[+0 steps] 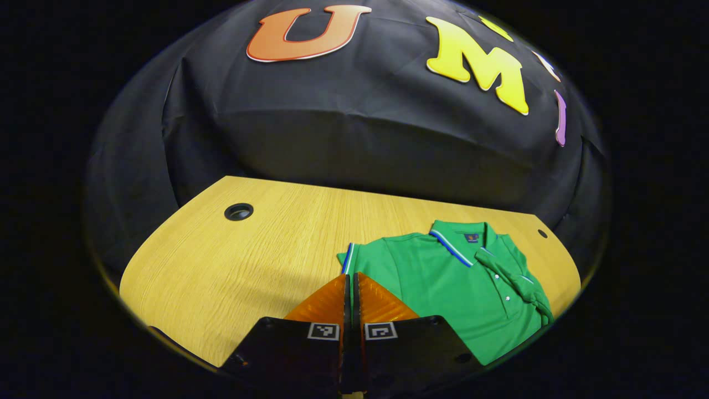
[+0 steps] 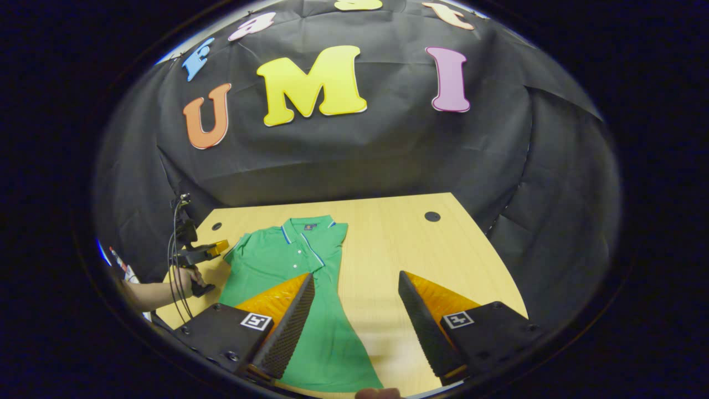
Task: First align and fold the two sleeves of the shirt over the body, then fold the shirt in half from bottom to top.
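A green polo shirt [image 1: 443, 282] with a striped collar lies face up on the wooden table [image 1: 221, 260]. One sleeve [image 1: 512, 277] is folded in across the button placket. The other sleeve [image 1: 350, 256] still sticks out flat at the shirt's side. My left gripper [image 1: 352, 275] is shut, its tips just short of that flat sleeve, with no cloth seen between them. In the right gripper view my right gripper [image 2: 355, 274] is open above the shirt [image 2: 277, 260], one finger over the cloth and one over bare table. A hand [image 2: 188, 277] holds the left gripper [image 2: 219, 246] beside the shirt's shoulder.
The table [image 2: 388, 238] has round cable holes near its back corners [image 2: 432, 216] [image 1: 239, 211]. Black cloth walls close the booth behind and at both sides. Bare wood lies on either side of the shirt. Cables [image 2: 176, 244] hang by the hand.
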The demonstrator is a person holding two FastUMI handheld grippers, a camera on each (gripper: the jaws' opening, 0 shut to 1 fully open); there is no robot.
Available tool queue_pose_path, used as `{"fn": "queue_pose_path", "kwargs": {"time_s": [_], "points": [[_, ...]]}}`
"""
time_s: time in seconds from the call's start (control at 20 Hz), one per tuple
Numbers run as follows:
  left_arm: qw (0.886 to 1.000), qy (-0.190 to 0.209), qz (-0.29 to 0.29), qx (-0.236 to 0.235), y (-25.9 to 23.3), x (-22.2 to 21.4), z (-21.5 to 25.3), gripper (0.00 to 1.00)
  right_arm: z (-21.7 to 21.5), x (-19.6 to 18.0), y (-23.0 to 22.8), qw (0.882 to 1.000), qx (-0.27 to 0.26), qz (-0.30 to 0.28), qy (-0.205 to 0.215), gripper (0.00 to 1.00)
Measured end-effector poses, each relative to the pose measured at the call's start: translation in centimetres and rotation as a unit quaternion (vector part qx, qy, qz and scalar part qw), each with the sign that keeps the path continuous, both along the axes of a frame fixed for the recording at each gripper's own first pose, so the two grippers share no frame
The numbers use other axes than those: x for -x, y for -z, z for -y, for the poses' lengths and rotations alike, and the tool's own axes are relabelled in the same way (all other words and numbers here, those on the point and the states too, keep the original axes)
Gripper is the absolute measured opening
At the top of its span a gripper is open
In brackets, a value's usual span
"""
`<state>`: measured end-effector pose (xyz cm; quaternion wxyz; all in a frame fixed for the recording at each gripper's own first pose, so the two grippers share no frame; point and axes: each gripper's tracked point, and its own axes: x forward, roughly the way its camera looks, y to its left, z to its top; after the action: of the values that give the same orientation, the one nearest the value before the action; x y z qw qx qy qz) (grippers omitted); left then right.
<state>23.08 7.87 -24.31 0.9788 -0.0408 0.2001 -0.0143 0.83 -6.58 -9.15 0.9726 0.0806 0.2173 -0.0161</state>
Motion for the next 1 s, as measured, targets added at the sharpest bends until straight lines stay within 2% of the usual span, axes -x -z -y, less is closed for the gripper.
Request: {"fn": "queue_pose_path", "kwargs": {"time_s": [0.25,0.45,0.55,0.65,0.7,0.75,0.8,0.85,0.9,0.95,1.0], "points": [[1.0,0.012,-0.008,0.016,-0.4,0.2,1.5,0.03,0.2,0.6,0.1,1.0,-0.009,0.008,-0.004,0.96],[1.0,-0.011,-0.005,0.023,-1.0,1.2,-0.4,0.03,0.9,1.2,0.7,1.0,-0.017,0.01,0.001,0.96],[0.999,0.004,-0.002,0.041,-0.8,1.2,-0.2,0.03,0.6,1.4,1.3,1.0,-0.025,0.005,0.0,0.96],[0.999,-0.01,-0.025,0.023,1.0,1.0,-1.3,0.03,0.3,1.4,1.7,1.0,-0.028,-0.001,-0.005,1.0],[0.999,-0.012,-0.036,0.021,2.2,0.7,-1.4,0.03,0.1,1.3,1.6,1.0,-0.026,-0.001,-0.009,0.93],[0.999,-0.008,-0.046,0.029,2.5,1.0,-0.9,0.05,0.0,1.3,1.6,1.0,-0.022,0.0,-0.013,0.93],[0.998,0.0,-0.05,0.04,2.9,0.9,-0.3,0.23,0.1,1.2,1.5,1.0,-0.016,0.001,-0.015,0.97],[0.998,0.008,-0.051,0.044,3.1,0.8,0.1,0.42,0.2,1.1,1.4,1.0,-0.01,0.002,-0.016,0.97],[0.998,0.012,-0.055,0.04,3.5,0.5,0.3,0.43,0.2,1.1,1.5,1.0,-0.009,0.001,-0.016,0.97],[0.997,0.013,-0.063,0.034,4.1,0.4,0.1,0.53,0.1,1.1,1.6,1.0,-0.013,-0.002,-0.016,0.97],[0.997,0.012,-0.077,0.029,4.9,0.6,0.1,0.58,0.1,1.0,1.7,1.0,-0.017,-0.004,-0.015,0.97]]}}
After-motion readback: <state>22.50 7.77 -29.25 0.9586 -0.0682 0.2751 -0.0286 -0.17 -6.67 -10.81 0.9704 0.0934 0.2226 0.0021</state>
